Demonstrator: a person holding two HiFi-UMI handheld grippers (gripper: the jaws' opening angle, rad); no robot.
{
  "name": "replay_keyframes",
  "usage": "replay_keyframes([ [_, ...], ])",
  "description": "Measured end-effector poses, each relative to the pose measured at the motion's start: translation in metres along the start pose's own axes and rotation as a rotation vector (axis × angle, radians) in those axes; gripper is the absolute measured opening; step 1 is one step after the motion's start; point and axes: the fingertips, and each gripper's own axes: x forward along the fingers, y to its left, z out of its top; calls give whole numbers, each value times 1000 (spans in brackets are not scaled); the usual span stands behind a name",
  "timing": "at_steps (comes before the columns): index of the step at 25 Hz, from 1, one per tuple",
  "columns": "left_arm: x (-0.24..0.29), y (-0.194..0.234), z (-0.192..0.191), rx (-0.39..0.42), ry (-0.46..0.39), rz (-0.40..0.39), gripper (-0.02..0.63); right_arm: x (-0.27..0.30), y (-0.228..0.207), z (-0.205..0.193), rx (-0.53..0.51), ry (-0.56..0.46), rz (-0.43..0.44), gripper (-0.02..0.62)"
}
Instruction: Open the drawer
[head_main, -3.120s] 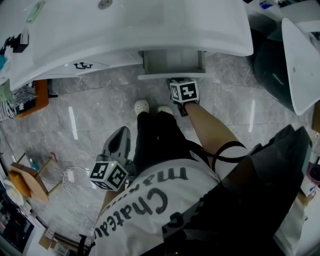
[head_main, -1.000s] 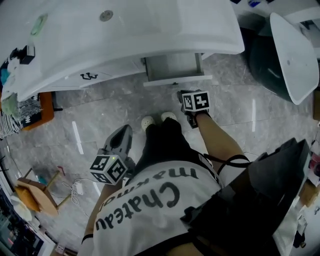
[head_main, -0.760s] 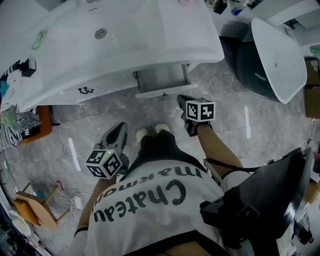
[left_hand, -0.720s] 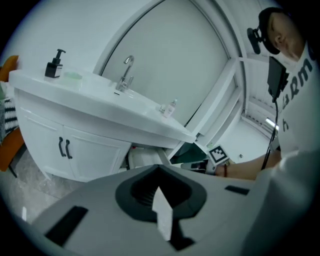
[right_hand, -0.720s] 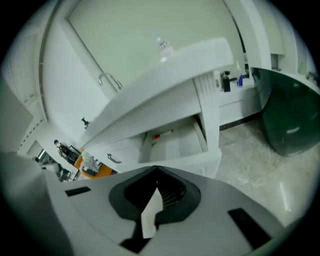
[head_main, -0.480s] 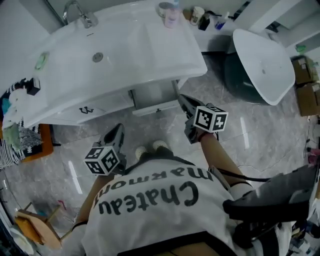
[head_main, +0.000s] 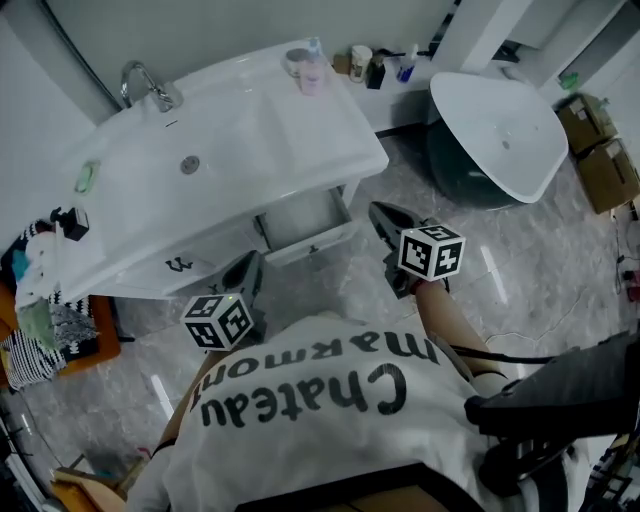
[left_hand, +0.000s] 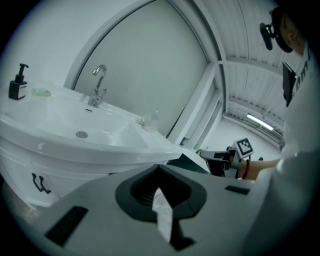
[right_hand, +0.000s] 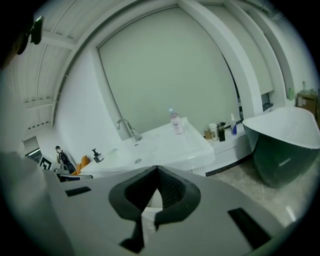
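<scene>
**A:** Where is the drawer?

**B:** In my head view the drawer (head_main: 305, 222) stands pulled out from the white vanity (head_main: 170, 262), under the right part of the basin (head_main: 240, 140). Its front faces me and the grey inside is open to view.

**A:** And your tongs?

**B:** Neither is on it. My left gripper (head_main: 250, 266) hangs just left of the drawer front and points toward the vanity. In the left gripper view its jaws are together at the tips with nothing between them. Past them I see the faucet (left_hand: 99, 82).

**A:** The right one?

**B:** My right gripper (head_main: 380, 212) is off the drawer's right corner, over the marble floor (head_main: 520, 250), between the vanity and the bathtub (head_main: 500, 120). Its jaws are closed too, tip against tip and empty. Beyond them that view shows a bottle (right_hand: 174, 121) on the basin's edge.
</scene>
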Motion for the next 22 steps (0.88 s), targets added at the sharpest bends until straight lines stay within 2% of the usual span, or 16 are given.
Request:
replay_keyframes([
  [4,5,-9,1,33,22,-33,0,-3,4,2,-29,2,-11,11],
  [22,4,-13,-7,40,36,-39,0,-13,5,-1,-52,-19,-21,11],
])
